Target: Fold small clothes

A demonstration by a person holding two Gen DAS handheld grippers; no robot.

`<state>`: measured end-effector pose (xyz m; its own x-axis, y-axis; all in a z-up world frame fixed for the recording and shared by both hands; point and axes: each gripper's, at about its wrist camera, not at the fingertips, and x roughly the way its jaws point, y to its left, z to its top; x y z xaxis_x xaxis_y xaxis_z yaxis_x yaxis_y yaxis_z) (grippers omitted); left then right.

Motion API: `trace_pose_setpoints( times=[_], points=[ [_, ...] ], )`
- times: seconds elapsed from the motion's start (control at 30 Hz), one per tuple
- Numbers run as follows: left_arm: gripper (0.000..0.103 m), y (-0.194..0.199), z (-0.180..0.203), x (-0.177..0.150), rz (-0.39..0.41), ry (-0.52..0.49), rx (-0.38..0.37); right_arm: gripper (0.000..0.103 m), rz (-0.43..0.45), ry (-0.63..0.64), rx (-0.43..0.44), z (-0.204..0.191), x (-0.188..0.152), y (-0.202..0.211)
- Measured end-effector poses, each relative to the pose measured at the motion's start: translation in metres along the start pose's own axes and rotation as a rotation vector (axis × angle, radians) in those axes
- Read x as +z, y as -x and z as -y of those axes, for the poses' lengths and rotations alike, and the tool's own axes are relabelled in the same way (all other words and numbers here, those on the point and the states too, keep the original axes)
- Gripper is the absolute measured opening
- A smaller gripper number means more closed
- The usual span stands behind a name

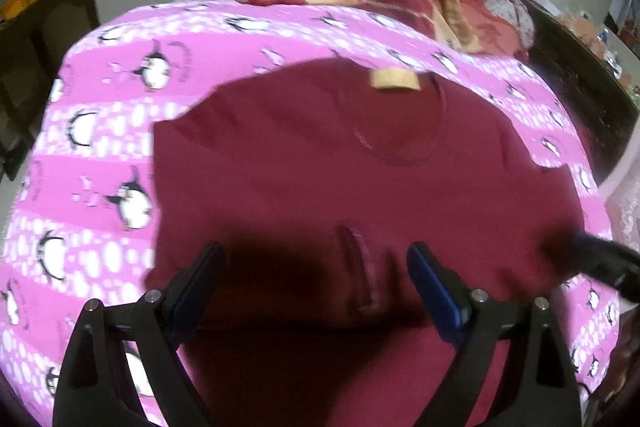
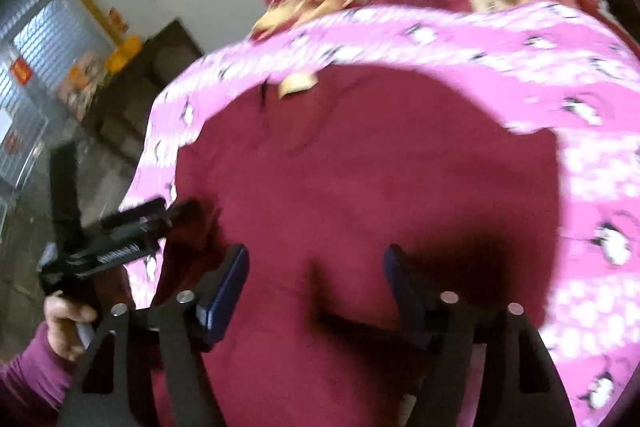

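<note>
Maroon shirt [image 1: 320, 167] lies flat on the penguin-print sheet [image 1: 100, 131], collar toward the bedding pile. Both grippers, left [image 1: 316, 279] and right [image 2: 316, 283], hover with jaws spread; next, pinch its near hem.

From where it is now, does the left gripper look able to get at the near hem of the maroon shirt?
Probably yes. The left gripper hangs open right over the maroon shirt, with nothing lying across the cloth between its jaws; the right gripper is off to the side.
</note>
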<state>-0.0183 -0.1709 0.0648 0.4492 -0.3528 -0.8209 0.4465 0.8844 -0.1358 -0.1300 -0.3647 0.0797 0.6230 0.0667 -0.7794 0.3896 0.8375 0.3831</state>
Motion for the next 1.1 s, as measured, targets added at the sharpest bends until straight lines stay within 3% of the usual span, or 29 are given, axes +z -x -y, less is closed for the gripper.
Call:
trace_pose_setpoints(
  times=[0.13, 0.2, 0.27, 0.33, 0.5, 0.63, 0.73, 0.8, 1.0, 1.03, 1.07, 1.1],
  points=[
    [0.091, -0.022, 0.021, -0.002, -0.071, -0.058, 0.020, 0.079, 0.034, -0.058, -0.059, 0.037, -0.005, 0.031],
    [0.084, -0.031, 0.027, -0.002, -0.090, -0.066, 0.023, 0.079, 0.044, -0.115, -0.087, 0.058, -0.007, 0.037],
    [0.035, -0.031, 0.033, 0.001, -0.081, -0.075, 0.012, 0.079, 0.042, -0.190, -0.106, 0.079, -0.011, 0.043],
    [0.014, -0.026, 0.036, 0.007, -0.075, -0.080, -0.014, 0.079, 0.044, -0.247, -0.107, 0.096, -0.011, 0.048],
    [0.012, 0.008, 0.030, 0.035, 0.021, -0.067, -0.057, 0.079, 0.054, -0.267, -0.134, 0.105, -0.005, 0.049],
    [0.012, 0.039, -0.009, 0.053, 0.103, -0.001, 0.012, 0.083, 0.051, -0.244, -0.135, 0.096, 0.006, 0.034],
    [0.012, 0.029, -0.052, 0.046, 0.060, 0.069, 0.087, 0.086, 0.023, -0.213, -0.146, 0.087, 0.013, 0.013],
    [0.012, 0.009, -0.076, 0.034, -0.017, 0.141, 0.059, 0.086, -0.009, -0.211, -0.154, 0.084, 0.019, -0.005],
    [0.012, -0.005, -0.076, 0.020, -0.039, 0.114, 0.080, 0.086, -0.054, -0.224, -0.158, 0.084, 0.031, -0.051],
    [0.012, -0.005, -0.075, 0.020, -0.038, 0.112, 0.081, 0.082, -0.063, -0.219, -0.152, 0.084, 0.032, -0.056],
    [0.015, -0.007, -0.075, 0.020, -0.037, 0.111, 0.083, 0.049, -0.066, -0.201, -0.141, 0.082, 0.032, -0.058],
    [0.020, -0.007, -0.075, 0.020, -0.043, 0.109, 0.081, 0.022, -0.059, -0.163, -0.151, 0.077, 0.032, -0.057]
  ],
)
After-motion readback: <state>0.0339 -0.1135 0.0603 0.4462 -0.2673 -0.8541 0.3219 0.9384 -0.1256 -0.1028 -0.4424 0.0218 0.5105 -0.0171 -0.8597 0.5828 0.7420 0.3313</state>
